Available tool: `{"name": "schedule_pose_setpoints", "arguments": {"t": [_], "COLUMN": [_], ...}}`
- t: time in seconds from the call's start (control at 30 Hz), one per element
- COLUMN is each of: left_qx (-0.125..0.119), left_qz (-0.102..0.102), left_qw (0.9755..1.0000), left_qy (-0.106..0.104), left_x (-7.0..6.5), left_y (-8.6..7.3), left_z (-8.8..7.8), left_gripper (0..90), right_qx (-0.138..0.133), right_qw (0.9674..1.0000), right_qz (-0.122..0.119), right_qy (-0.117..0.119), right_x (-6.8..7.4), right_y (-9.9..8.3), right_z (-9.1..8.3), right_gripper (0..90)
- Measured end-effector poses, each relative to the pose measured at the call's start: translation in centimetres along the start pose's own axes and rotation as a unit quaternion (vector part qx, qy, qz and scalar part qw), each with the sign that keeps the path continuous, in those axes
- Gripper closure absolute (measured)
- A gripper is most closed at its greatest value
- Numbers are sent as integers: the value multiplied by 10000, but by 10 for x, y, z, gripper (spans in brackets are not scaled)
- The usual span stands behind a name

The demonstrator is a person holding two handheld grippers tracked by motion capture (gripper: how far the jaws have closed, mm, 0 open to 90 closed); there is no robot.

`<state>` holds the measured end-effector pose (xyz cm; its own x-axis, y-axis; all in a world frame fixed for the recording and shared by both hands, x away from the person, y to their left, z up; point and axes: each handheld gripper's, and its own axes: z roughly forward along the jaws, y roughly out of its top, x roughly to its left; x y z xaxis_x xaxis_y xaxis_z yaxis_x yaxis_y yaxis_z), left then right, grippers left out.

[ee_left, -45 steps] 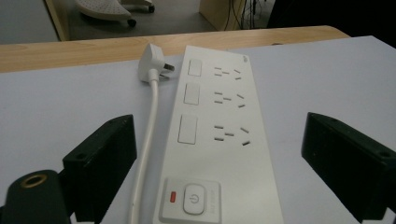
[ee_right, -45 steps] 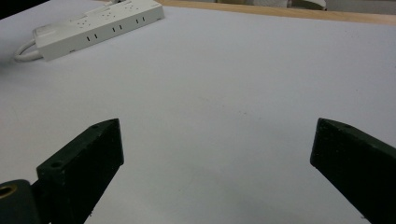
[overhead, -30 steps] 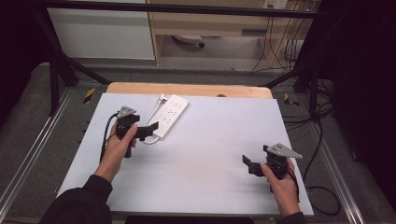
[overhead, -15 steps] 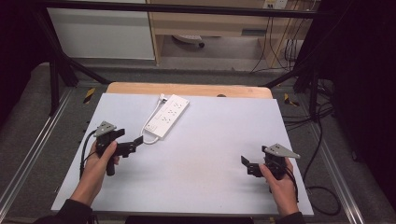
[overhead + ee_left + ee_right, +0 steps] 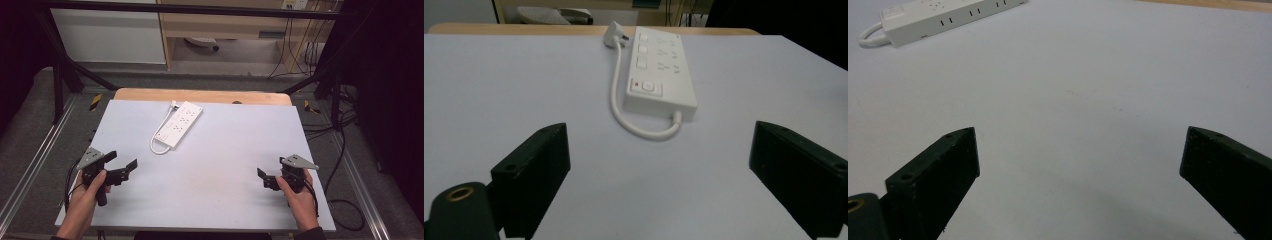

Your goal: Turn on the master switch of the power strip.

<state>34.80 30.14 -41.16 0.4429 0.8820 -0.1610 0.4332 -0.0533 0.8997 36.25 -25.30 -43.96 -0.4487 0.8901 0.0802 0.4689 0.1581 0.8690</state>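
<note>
A white power strip [image 5: 179, 124] lies on the pale table [image 5: 225, 150] toward the back left, its short cord looped at the near end and the plug resting beside its far end. In the left gripper view the power strip [image 5: 659, 75] shows its red-marked switch nearest me. My left gripper [image 5: 124, 167] is held at the front left, open and empty, well short of the strip. My right gripper [image 5: 262, 177] hovers at the front right, open and empty. In the right gripper view the power strip [image 5: 943, 20] lies far off at the upper left.
A wooden strip [image 5: 200, 96] edges the table's far side. Metal rails [image 5: 30, 170] run along both sides at floor level, and cables [image 5: 340, 200] trail on the floor at the right. A white cabinet [image 5: 110, 35] stands beyond the table.
My left gripper has drawn back from beside the power strip toward the front left corner. The right gripper has stayed in place.
</note>
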Motion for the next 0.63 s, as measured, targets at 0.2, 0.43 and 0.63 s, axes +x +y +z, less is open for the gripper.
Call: {"name": "schedule_pose_setpoints", "arguments": {"t": [0.2, 0.43, 0.63], "left_qx": [81, 255, 313], "left_qz": [42, 323, 345], "left_qw": [9999, 9990, 9988], "left_qy": [-46, -164, -139], "left_x": [-1, -14, -16], "left_y": [-16, -23, -26], "left_z": [-2, -4, 1], "left_gripper": [95, 90, 93], "right_qx": [98, 447, 1146], "right_qw": [9999, 9989, 9928], "right_qz": [-20, -17, 134], "right_qy": [-39, -150, -334], "right_x": [0, -1, -2], "right_y": [-2, -8, -14], "right_z": [2, 10, 23], "right_gripper": [29, 27, 24]}}
